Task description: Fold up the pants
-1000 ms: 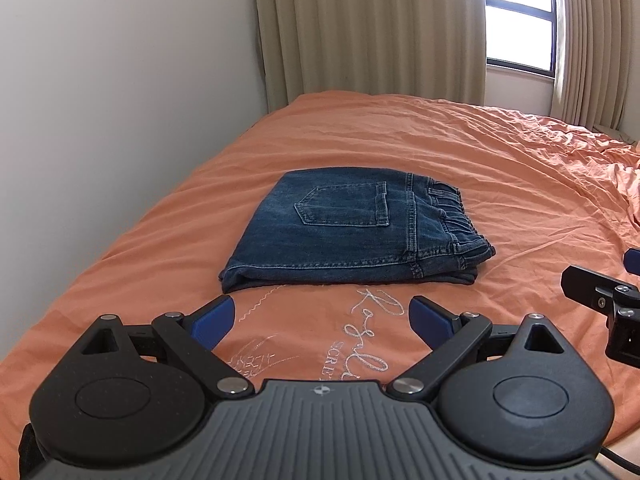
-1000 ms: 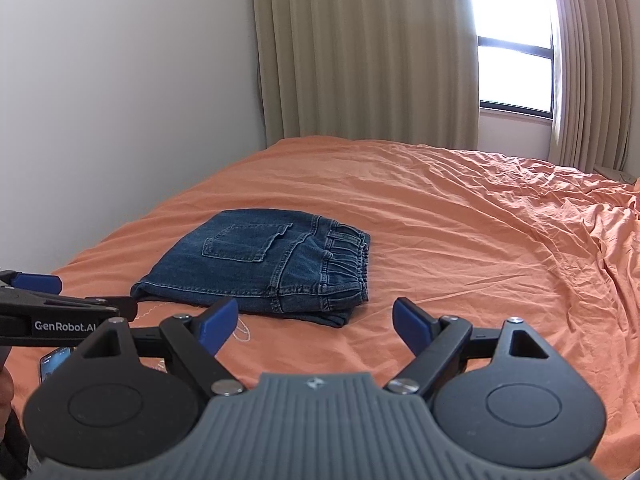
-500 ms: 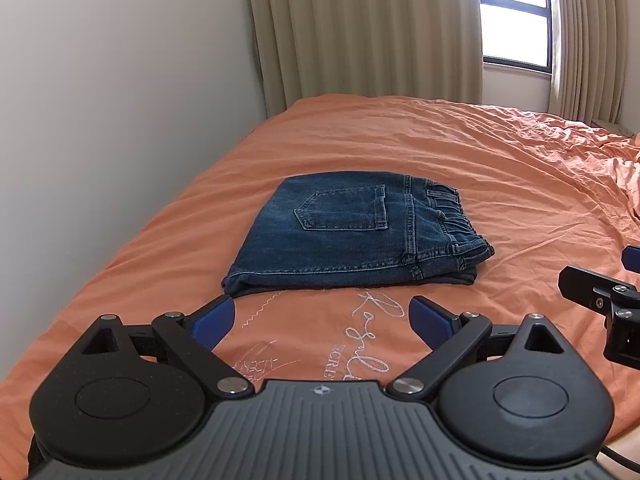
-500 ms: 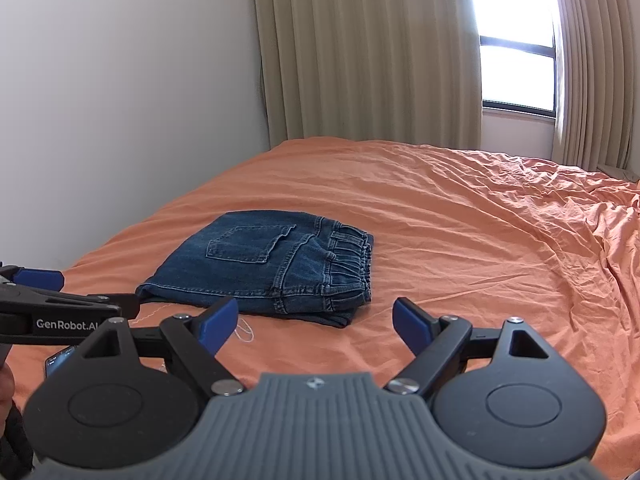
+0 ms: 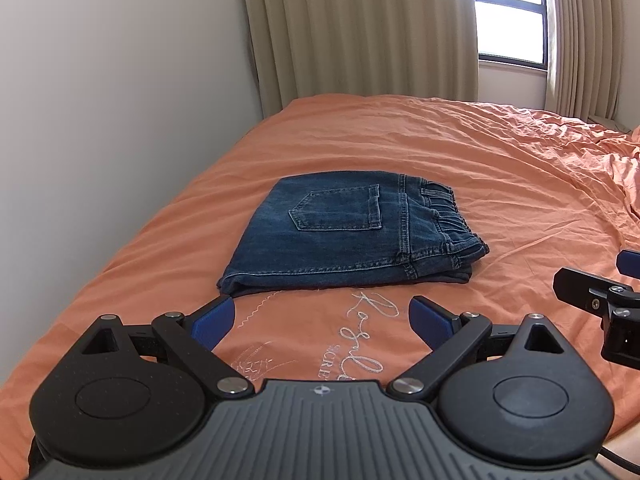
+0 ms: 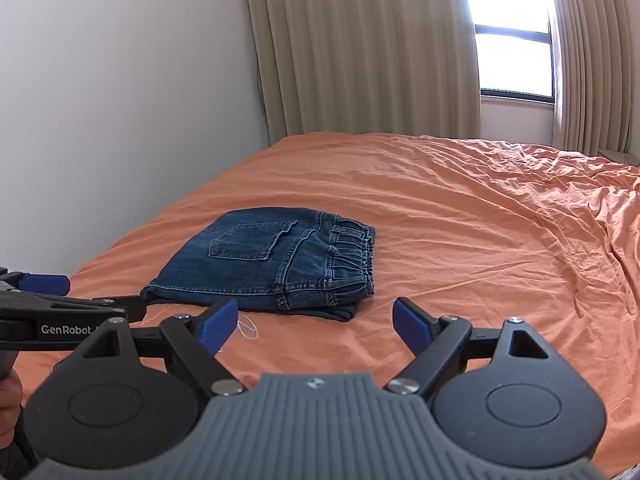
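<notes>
The blue denim pants [image 5: 344,236] lie folded into a compact rectangle on the orange bed [image 5: 500,184], back pocket up, elastic waistband to the right. They also show in the right wrist view [image 6: 268,264]. My left gripper [image 5: 322,322] is open and empty, held just short of the pants' near edge. My right gripper [image 6: 316,322] is open and empty, near the pants' front right corner. The right gripper shows at the right edge of the left wrist view [image 5: 592,292]; the left gripper shows at the left of the right wrist view [image 6: 60,300].
A white wall [image 5: 100,120] runs along the bed's left side. Beige curtains [image 5: 360,28] and a window [image 5: 508,16] stand behind the bed's far end. The sheet is wrinkled on the right [image 6: 560,200] and carries white embroidery [image 5: 360,332] near me.
Both grippers have drawn back and lifted slightly from the pants, staying open. The folded pants have not moved.
</notes>
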A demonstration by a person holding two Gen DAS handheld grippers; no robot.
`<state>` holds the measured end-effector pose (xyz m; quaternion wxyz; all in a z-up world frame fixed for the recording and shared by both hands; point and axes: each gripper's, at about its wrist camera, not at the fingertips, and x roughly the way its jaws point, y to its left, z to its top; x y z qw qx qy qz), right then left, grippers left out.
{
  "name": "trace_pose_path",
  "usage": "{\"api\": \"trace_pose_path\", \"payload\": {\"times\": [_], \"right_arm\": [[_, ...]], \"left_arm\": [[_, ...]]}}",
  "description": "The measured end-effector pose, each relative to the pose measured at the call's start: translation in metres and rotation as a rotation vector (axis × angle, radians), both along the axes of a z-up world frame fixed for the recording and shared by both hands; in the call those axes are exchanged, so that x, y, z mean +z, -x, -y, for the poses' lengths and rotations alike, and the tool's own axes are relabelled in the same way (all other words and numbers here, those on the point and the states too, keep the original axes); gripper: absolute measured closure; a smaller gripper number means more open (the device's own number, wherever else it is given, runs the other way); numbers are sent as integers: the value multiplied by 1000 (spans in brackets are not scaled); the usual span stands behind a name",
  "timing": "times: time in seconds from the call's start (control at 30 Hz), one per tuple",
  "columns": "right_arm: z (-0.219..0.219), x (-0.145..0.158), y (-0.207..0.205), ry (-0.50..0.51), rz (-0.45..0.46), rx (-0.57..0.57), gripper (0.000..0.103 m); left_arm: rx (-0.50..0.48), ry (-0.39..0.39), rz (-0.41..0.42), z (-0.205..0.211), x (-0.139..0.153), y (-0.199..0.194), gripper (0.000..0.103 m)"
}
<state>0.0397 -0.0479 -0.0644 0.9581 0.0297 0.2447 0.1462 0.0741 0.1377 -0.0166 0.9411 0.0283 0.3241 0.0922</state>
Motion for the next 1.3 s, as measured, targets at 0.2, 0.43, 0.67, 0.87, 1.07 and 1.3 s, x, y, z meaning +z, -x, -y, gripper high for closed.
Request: {"api": "trace_pose_path", "payload": {"times": [0.2, 0.43, 0.67, 0.87, 1.07, 1.3], "right_arm": [[-3, 0, 4, 19, 17, 6, 22], [-3, 2, 6, 24, 22, 12, 22], [-3, 1, 8, 23, 21, 12, 22], [-2, 2, 8, 25, 22, 11, 22], [-1, 3, 9, 22, 19, 11, 22], [1, 4, 10, 14, 27, 14, 22]], "left_arm": [[-6, -7, -2, 2, -1, 0, 0], [-14, -15, -8, 5, -1, 1, 0], [-15, -19, -9, 6, 0, 1, 0], [-17, -21, -8, 7, 0, 1, 0], [-18, -23, -6, 8, 1, 2, 0], [-20, -25, -5, 8, 1, 2, 0]]}}
